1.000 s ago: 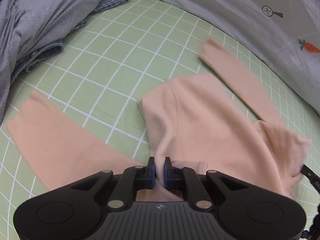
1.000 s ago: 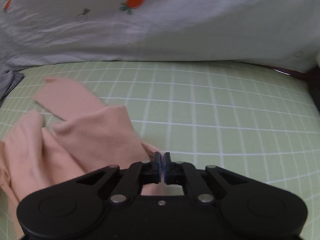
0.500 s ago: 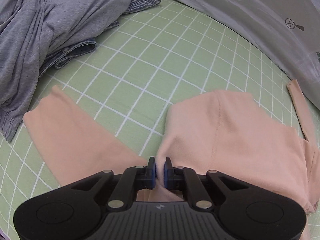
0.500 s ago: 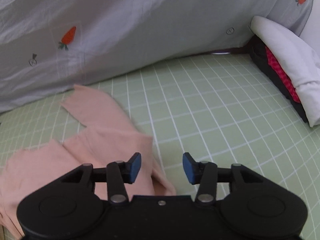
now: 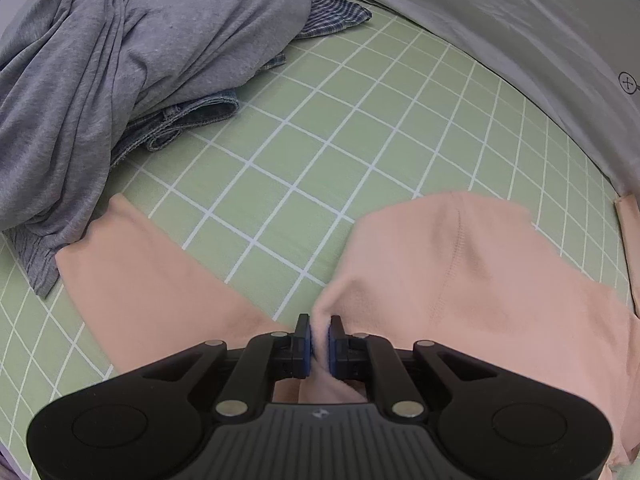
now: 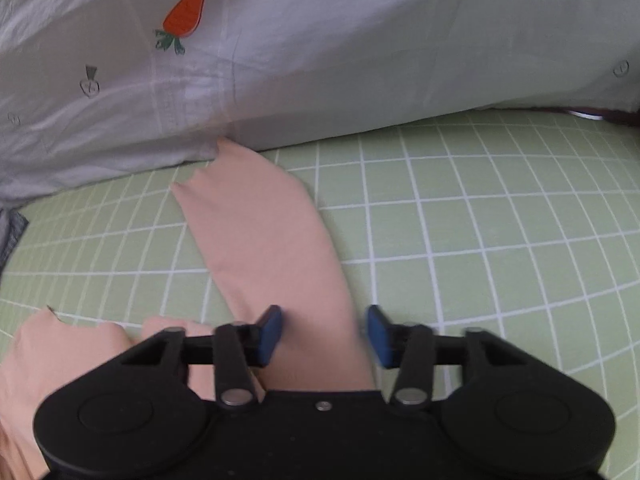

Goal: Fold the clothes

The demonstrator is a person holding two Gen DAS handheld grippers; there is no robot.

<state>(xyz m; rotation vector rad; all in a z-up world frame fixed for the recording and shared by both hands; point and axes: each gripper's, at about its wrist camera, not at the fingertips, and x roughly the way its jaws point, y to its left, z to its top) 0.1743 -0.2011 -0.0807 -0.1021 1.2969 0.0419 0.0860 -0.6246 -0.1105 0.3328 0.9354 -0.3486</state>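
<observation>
A peach long-sleeved top lies on the green checked sheet. My left gripper is shut on a bunched fold of it, with one sleeve spread out to the left. In the right wrist view the other sleeve stretches away toward the white duvet. My right gripper hovers over that sleeve near its shoulder end; its jaws are closing, the sleeve lies between and below the blue pads, and the pads do not press on it. The top's body bunches at the lower left.
A heap of grey clothing lies at the left, over folded jeans and a checked cloth. A white duvet with a carrot print borders the far side of the sheet.
My right gripper let go of the fabric, opened, and moved over the far sleeve. My left gripper kept its hold and dragged the top toward the grey heap.
</observation>
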